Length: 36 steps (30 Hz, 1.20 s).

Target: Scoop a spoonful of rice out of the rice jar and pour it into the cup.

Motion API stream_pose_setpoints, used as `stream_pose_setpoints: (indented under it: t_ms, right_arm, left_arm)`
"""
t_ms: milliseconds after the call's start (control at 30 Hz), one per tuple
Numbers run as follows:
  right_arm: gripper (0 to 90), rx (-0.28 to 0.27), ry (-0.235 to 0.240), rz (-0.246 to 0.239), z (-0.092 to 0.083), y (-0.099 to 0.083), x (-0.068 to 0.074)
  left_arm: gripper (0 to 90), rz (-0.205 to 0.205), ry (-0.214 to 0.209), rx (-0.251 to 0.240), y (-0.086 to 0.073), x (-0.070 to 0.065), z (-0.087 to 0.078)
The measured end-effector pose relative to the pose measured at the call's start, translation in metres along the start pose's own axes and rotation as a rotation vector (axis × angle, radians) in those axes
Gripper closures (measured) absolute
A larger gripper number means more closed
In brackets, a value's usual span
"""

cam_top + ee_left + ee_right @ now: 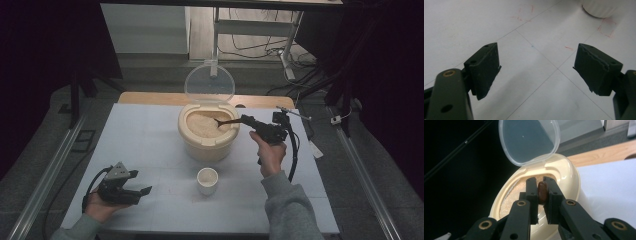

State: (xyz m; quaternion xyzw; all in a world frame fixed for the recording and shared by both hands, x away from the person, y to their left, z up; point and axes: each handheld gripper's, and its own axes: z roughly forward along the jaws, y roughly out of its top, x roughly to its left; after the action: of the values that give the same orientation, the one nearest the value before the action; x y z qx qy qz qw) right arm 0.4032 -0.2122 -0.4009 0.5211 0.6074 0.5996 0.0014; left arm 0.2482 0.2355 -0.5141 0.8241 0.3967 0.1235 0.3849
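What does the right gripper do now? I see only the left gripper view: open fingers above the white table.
Observer: The right gripper is shut on a brown spoon.
Operator: Where is the spoon's other end?
Observer: In the high view it reaches into the rice of the cream bin.
Operator: Is the bin covered?
Observer: No, its clear lid stands open behind it.
Operator: Is a cup near?
Observer: Yes, a white cup stands before the bin.

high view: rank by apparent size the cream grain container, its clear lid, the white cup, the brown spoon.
1. Cream grain container, largest.
2. Clear lid, standing open behind it, a little narrower.
3. White cup, much smaller.
4. Brown spoon, smallest; its handle end is hidden in the right gripper, so its full length is unsure.
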Motion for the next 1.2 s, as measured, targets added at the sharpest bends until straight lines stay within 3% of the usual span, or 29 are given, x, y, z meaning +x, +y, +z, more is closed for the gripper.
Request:
stream_pose_setpoints:
  t_ms: [267,633,1200]
  right_arm:
    - [82.9,0.002,0.020,0.105,-0.002,0.000,-0.008]
    - [82.9,-0.010,0.040,0.212,-0.006,0.001,-0.015]
    - [82.9,-0.032,0.095,0.295,-0.016,0.000,-0.026]
  left_arm:
    - [20.3,0.001,0.000,0.003,0.000,0.000,0.001]
    - [20.6,0.003,0.001,0.003,0.000,0.000,0.001]
    - [20.9,0.015,0.005,0.013,0.000,-0.001,0.002]
